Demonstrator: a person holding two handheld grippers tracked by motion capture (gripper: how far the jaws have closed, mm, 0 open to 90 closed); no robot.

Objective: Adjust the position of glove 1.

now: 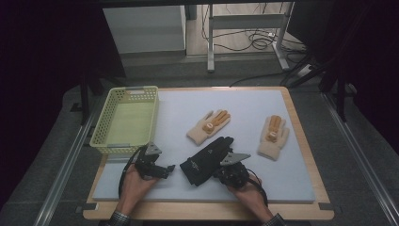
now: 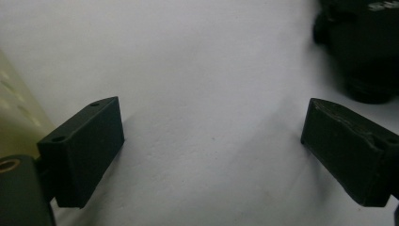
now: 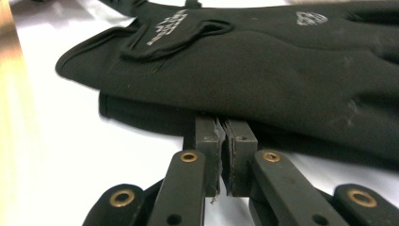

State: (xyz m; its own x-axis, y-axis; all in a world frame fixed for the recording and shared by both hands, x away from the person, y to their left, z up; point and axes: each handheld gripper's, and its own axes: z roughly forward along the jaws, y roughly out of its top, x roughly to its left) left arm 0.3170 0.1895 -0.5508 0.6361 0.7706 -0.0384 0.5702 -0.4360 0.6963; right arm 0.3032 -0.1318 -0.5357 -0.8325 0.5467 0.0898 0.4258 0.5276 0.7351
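A black glove (image 1: 207, 160) lies on the white mat (image 1: 244, 108) near its front edge, and the right gripper (image 3: 226, 141) has its jaws pressed together at the glove's near edge, though whether any fabric is pinched between them I cannot tell. The left gripper (image 1: 164, 170) rests apart to the glove's left, jaws wide over bare mat and holding nothing. Behind it the yellow basket (image 1: 101, 123) stands with nothing in it, two cream gloves (image 1: 209, 125) lie farther back, and cables (image 1: 254, 40) trail across the floor beyond the wooden table (image 1: 301, 136).

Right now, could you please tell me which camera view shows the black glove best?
The high view: the whole black glove lies on the white mat. The right gripper view shows its cuff and logo close up, the right gripper shut at its edge. The left gripper view faces the mat.
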